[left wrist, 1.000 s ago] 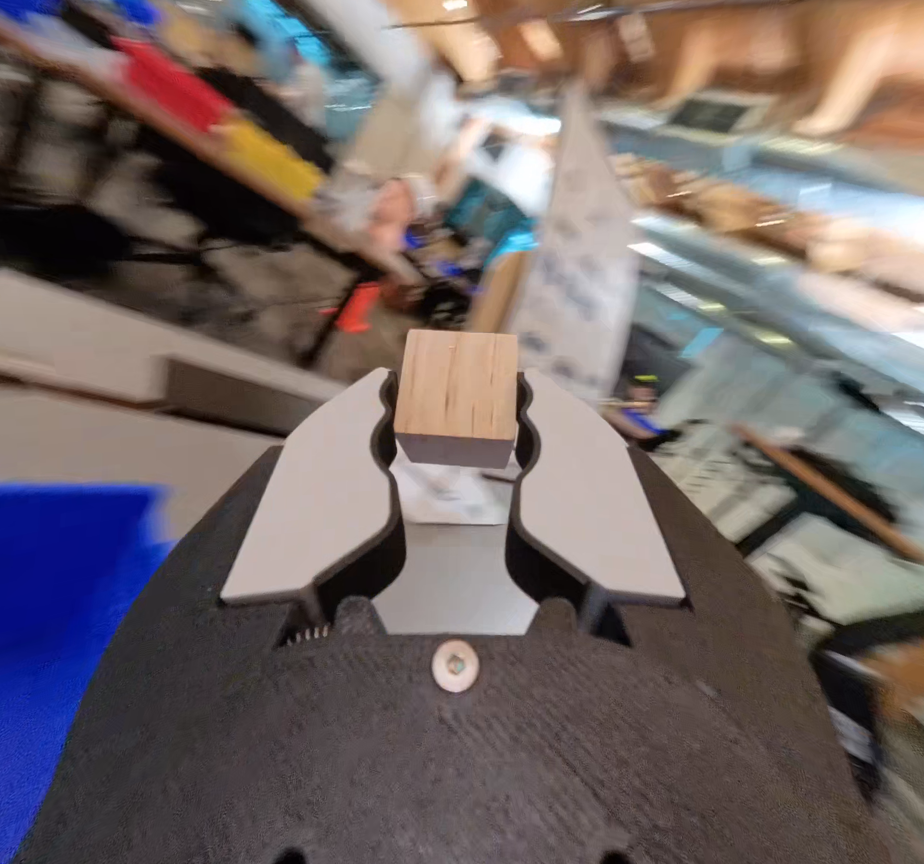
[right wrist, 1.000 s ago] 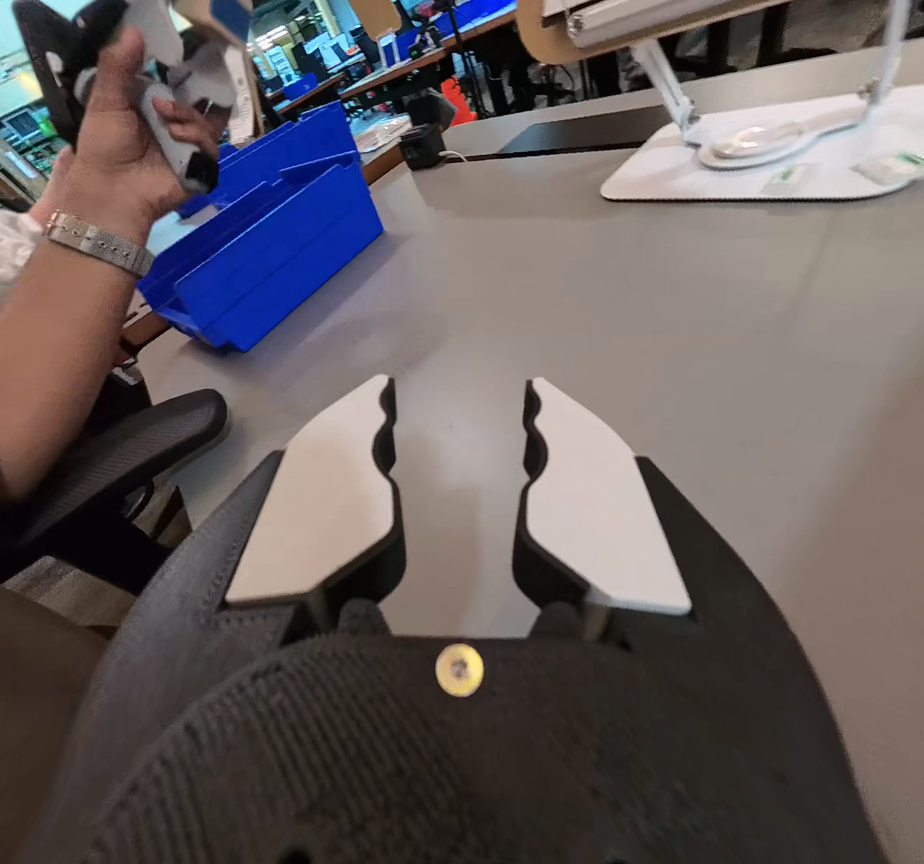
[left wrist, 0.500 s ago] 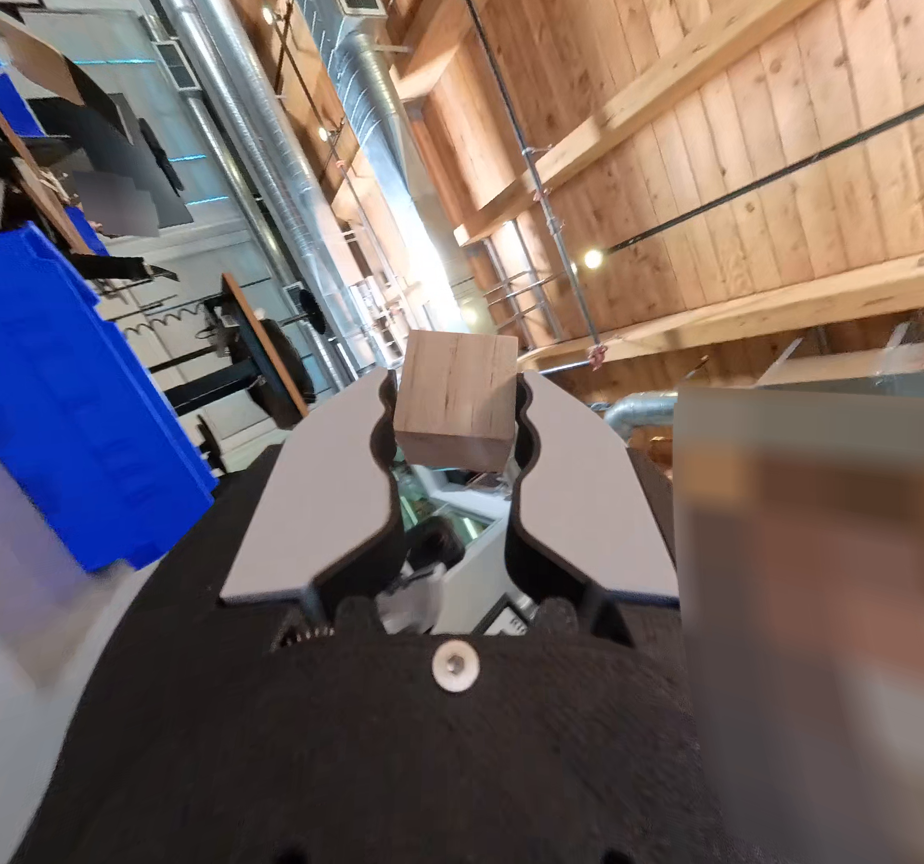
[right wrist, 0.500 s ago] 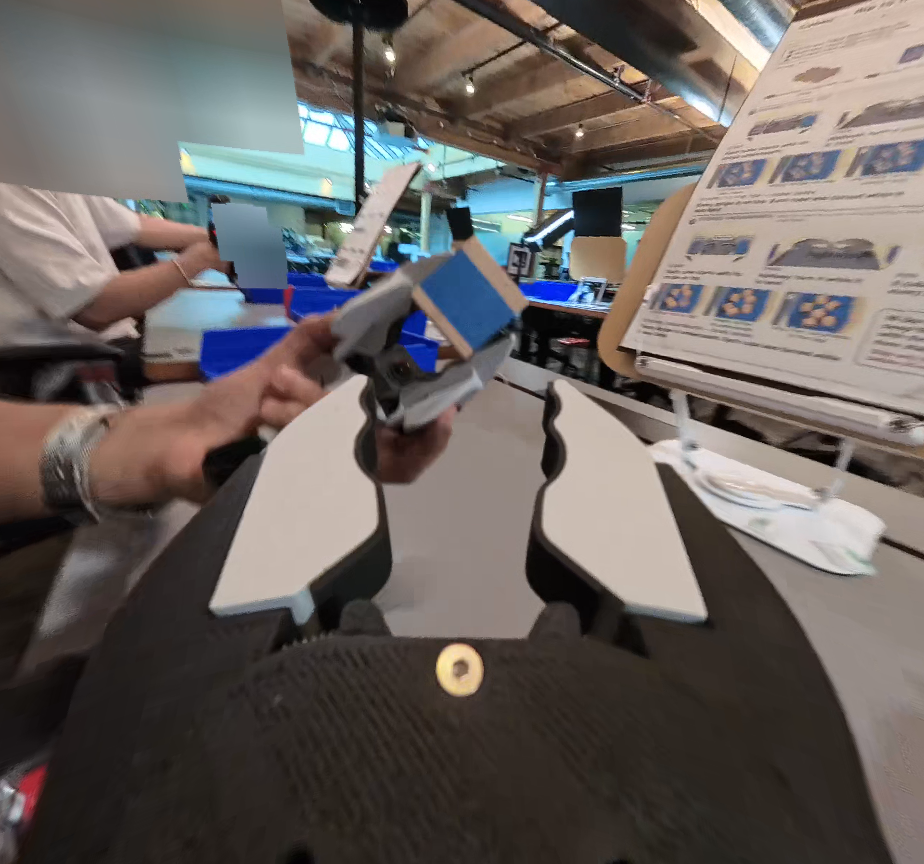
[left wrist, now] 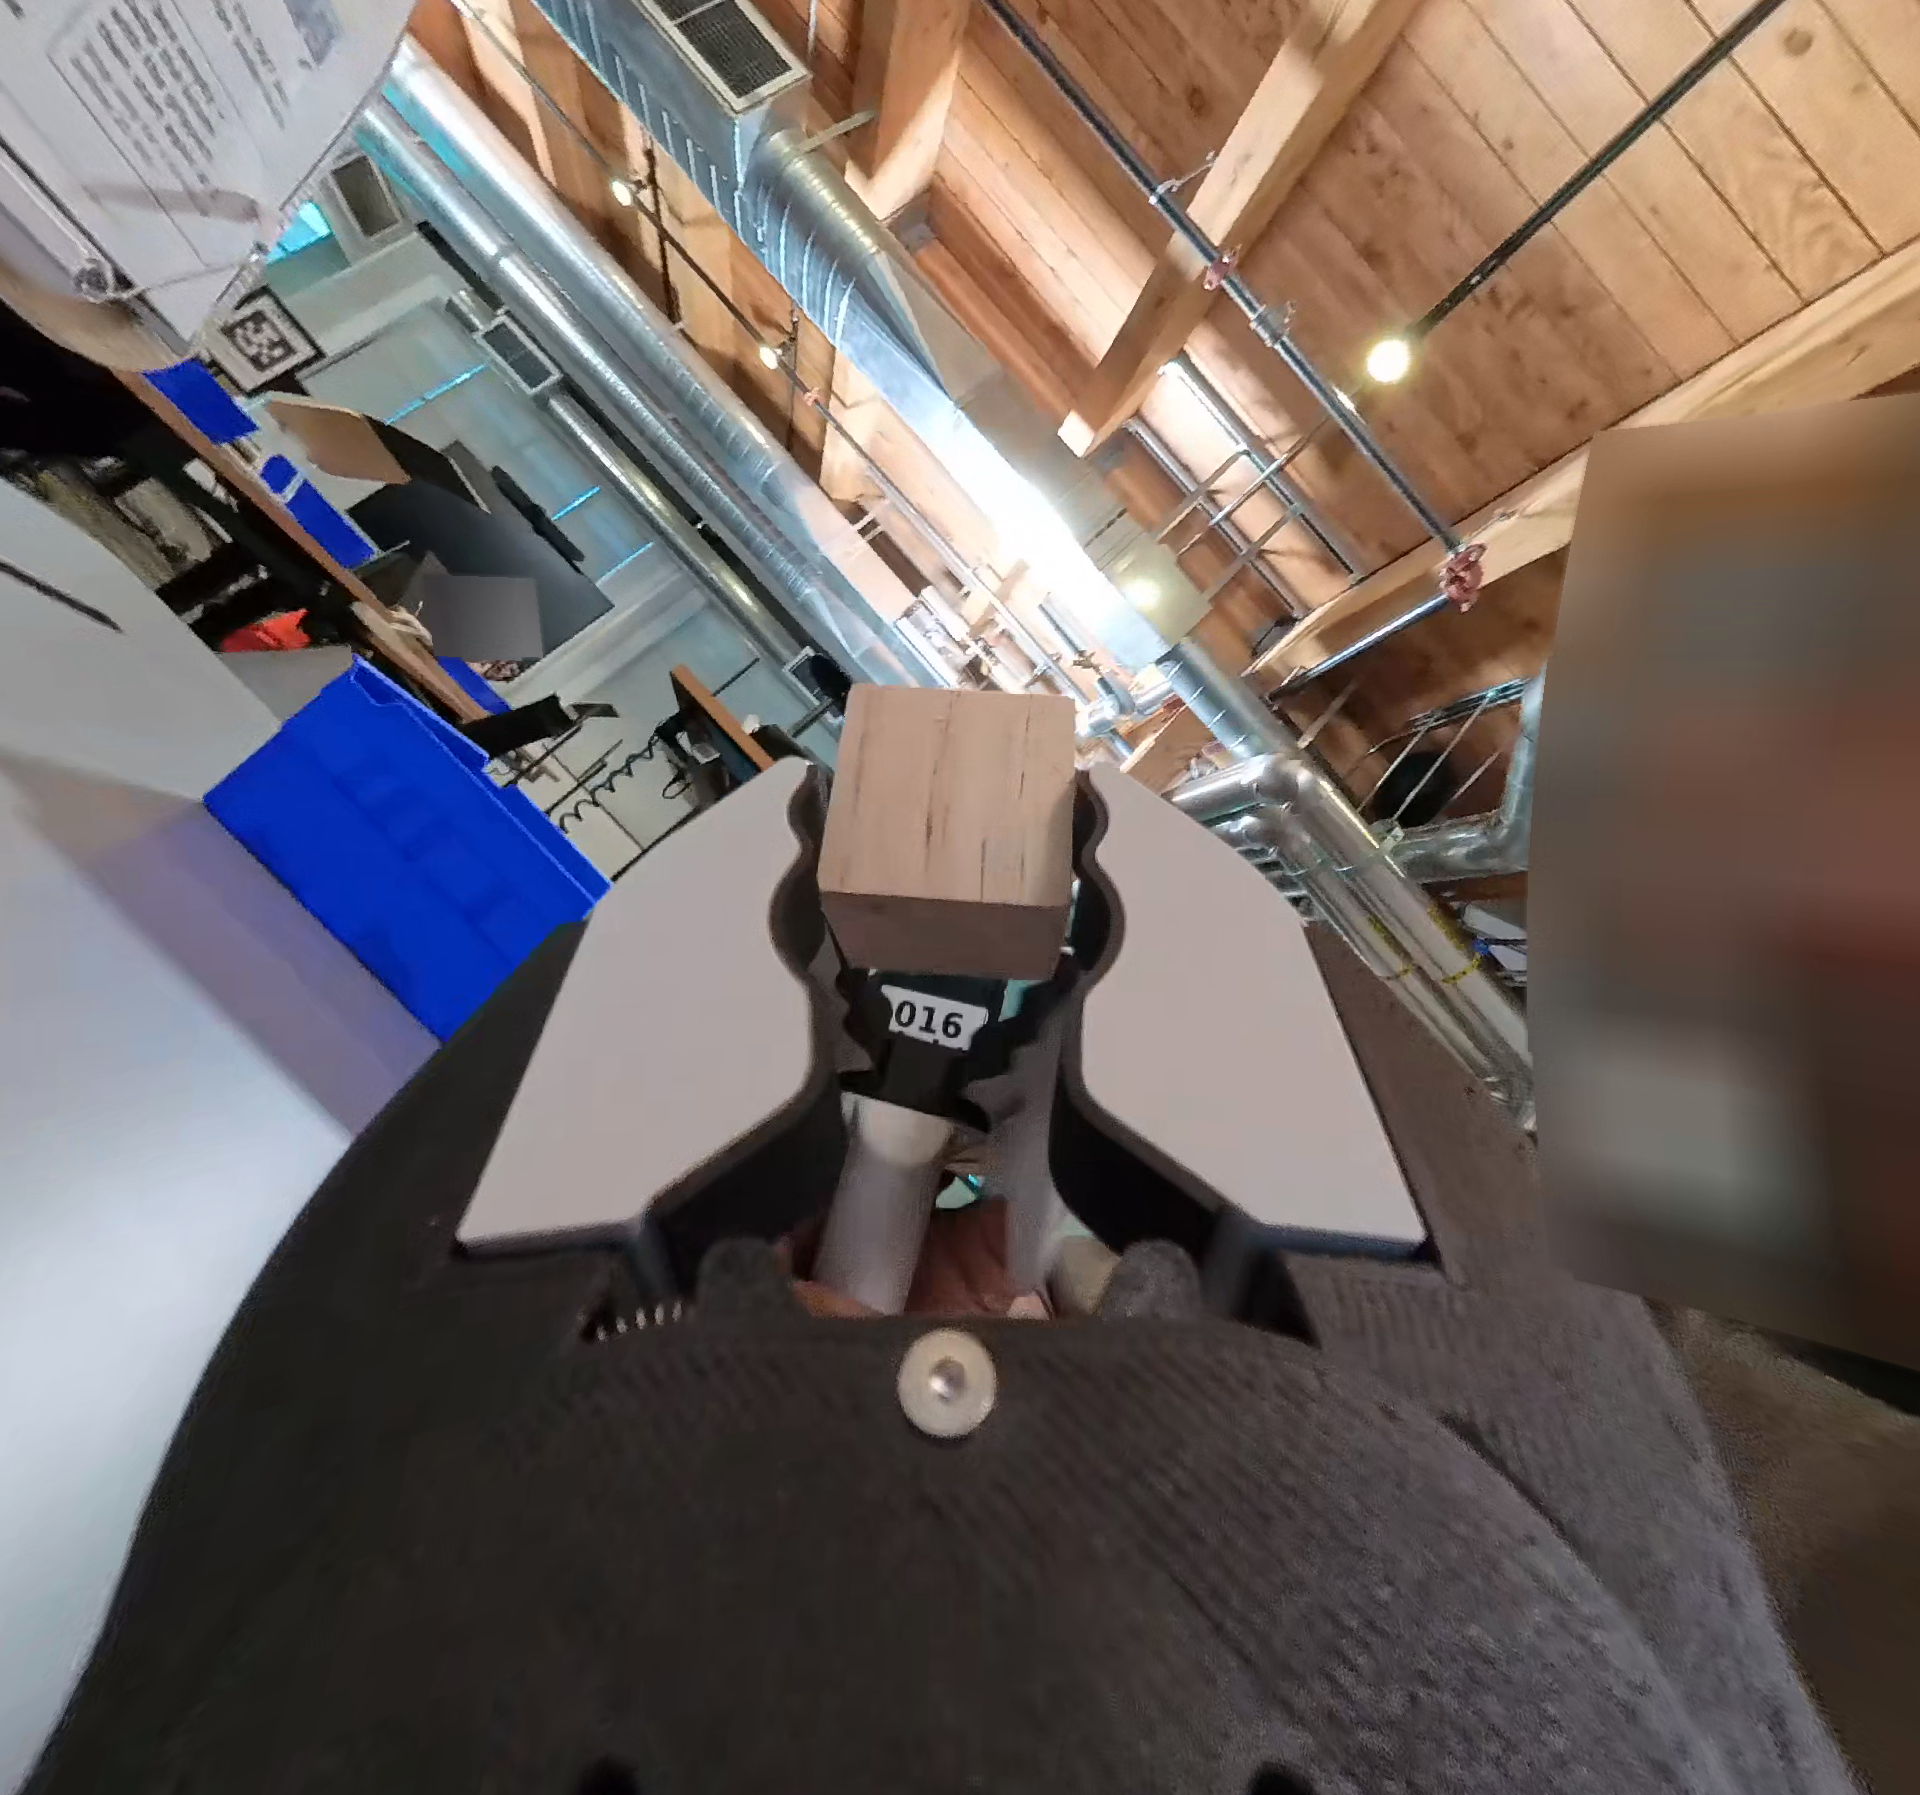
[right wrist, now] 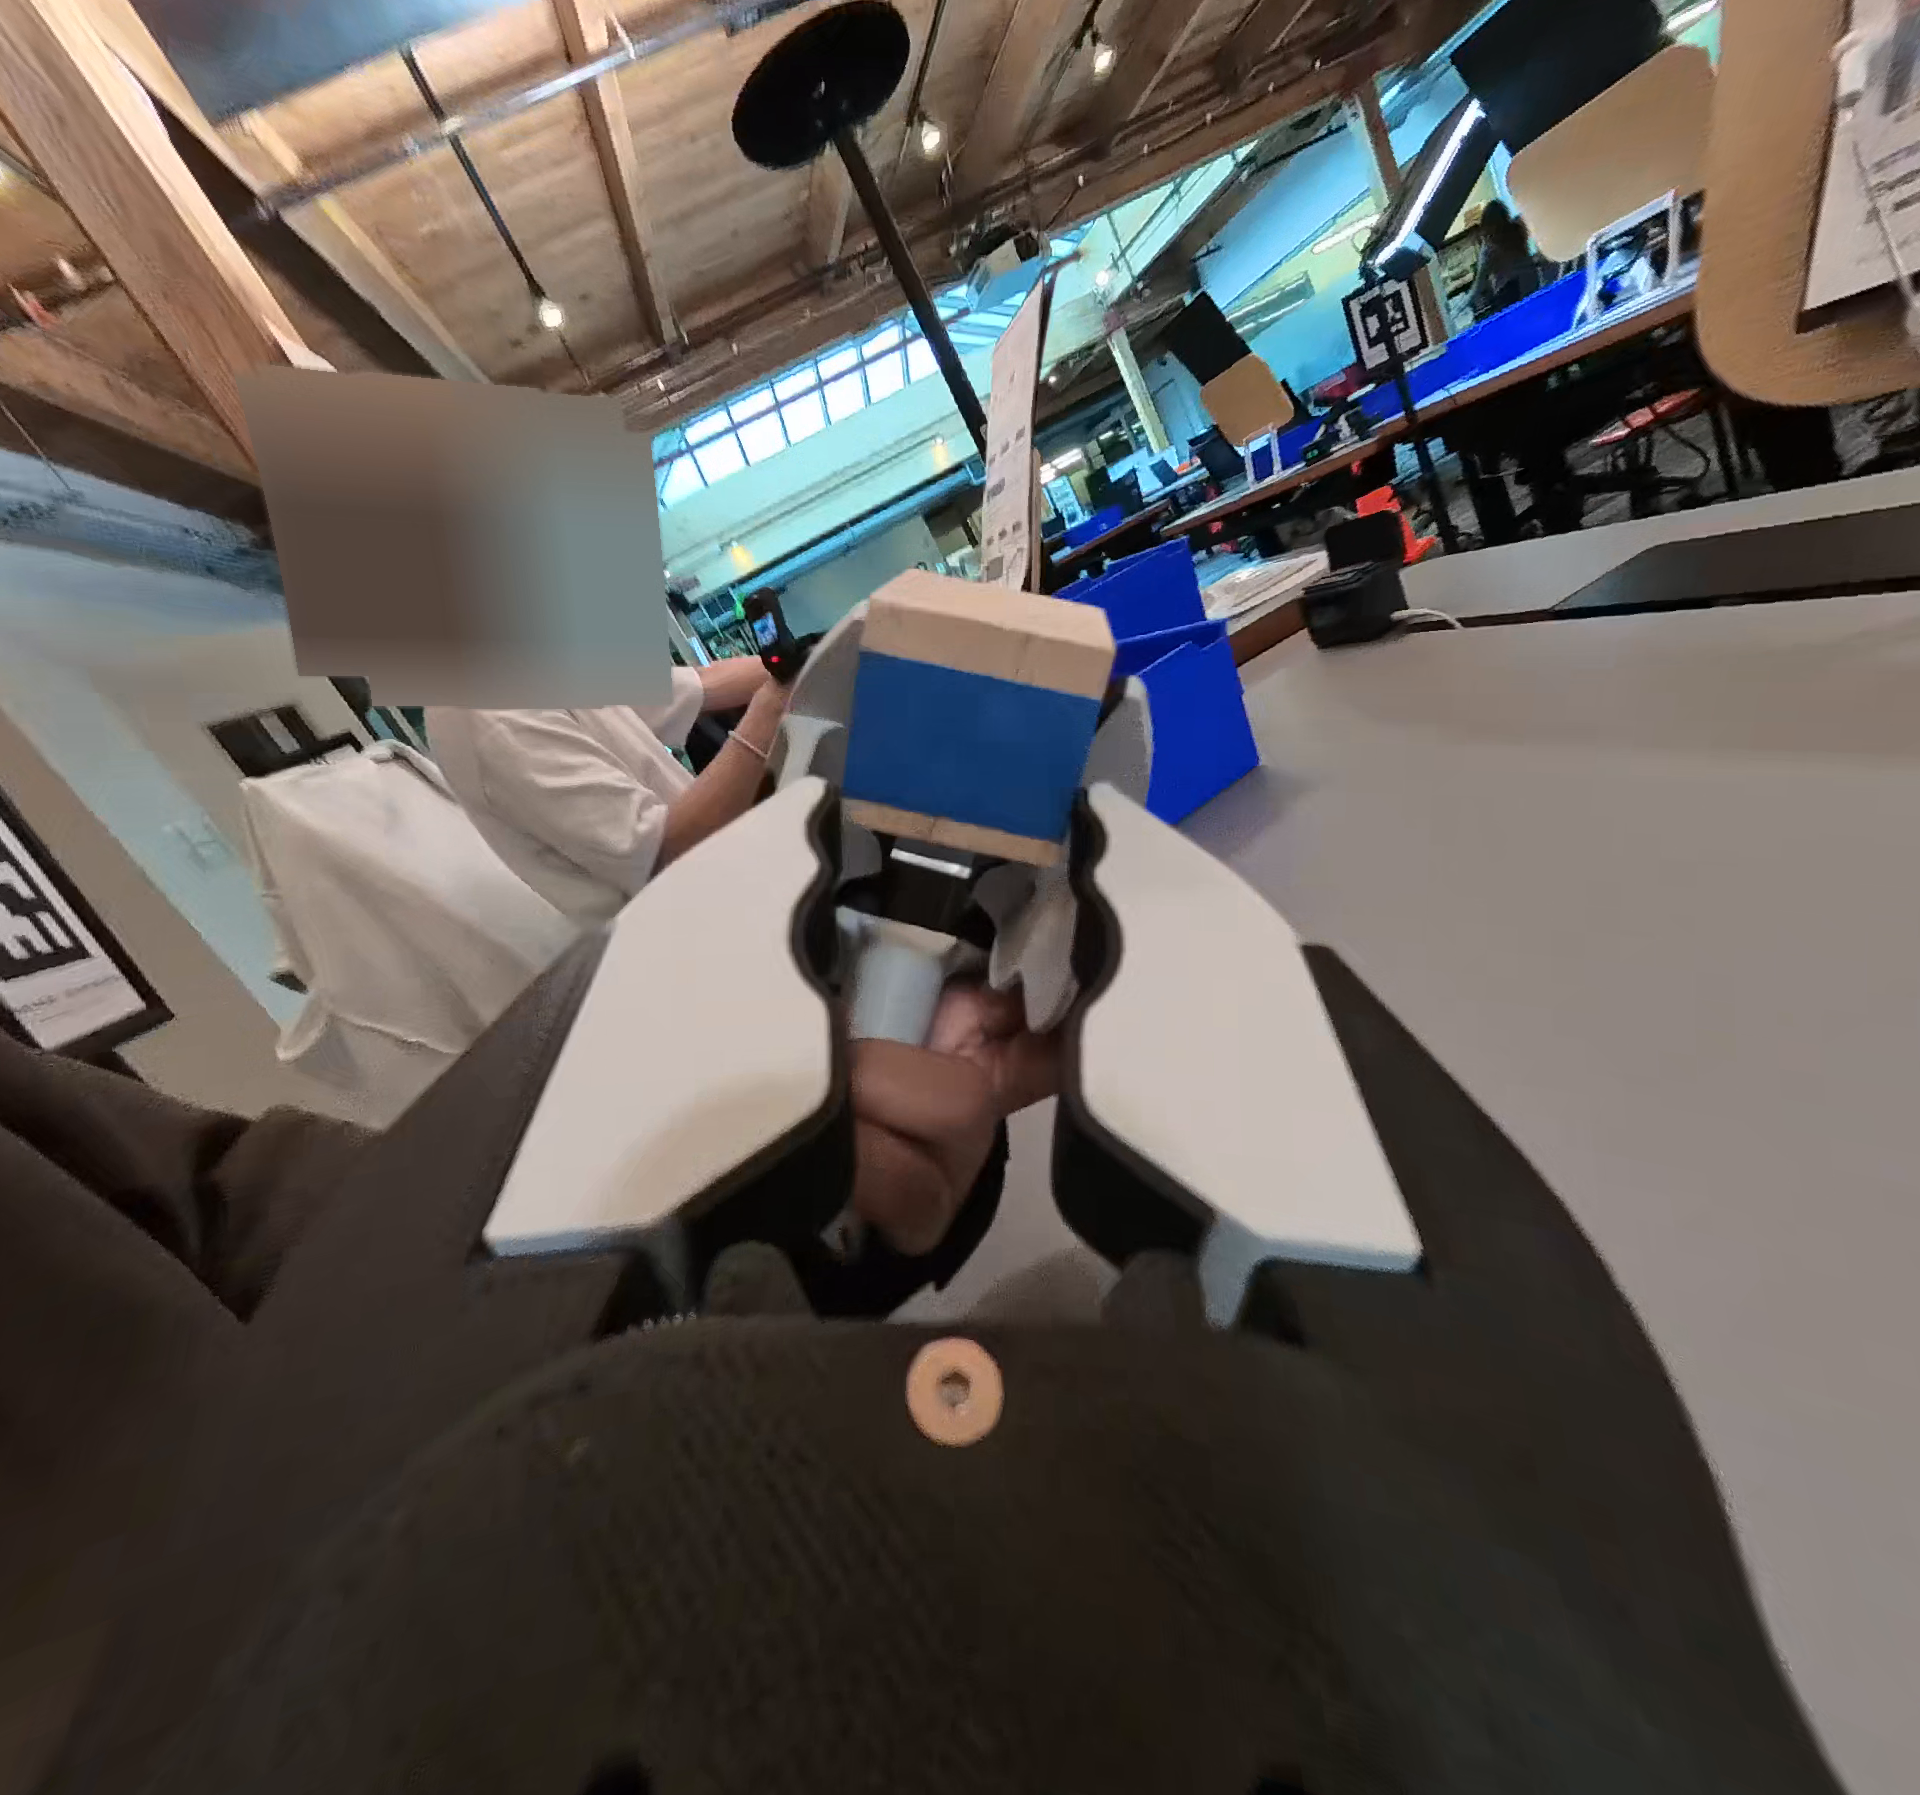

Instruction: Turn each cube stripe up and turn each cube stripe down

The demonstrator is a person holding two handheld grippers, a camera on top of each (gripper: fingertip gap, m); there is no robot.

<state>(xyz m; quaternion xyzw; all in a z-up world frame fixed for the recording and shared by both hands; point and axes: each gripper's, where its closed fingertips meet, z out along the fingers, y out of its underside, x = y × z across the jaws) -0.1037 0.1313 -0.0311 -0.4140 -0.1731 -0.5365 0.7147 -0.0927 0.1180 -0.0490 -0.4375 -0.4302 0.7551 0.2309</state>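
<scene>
A wooden cube (left wrist: 951,789) is held in the air between both grippers. My left gripper (left wrist: 948,836) is shut on it, pads against its two sides; only plain wood faces show in the left wrist view. In the right wrist view the cube (right wrist: 971,748) shows a wide blue stripe on the face toward the camera. My right gripper (right wrist: 954,815) has closed on the cube's lower part, its fingertips against the sides. The left gripper's grey fingers (right wrist: 1130,743) flank the cube from behind. The right gripper's dark body (left wrist: 920,1070) shows below the cube in the left wrist view.
The grey table (right wrist: 1558,862) lies to the right and below. Blue bins (right wrist: 1184,706) stand on it beyond the cube and show in the left wrist view (left wrist: 395,841). A person in a white shirt (right wrist: 520,810) sits at left. A paper stand (right wrist: 1818,135) is at far right.
My left gripper lifted and tilted up with the cube in it. My right gripper rose from the table, opened wider, moved around the cube and closed on it.
</scene>
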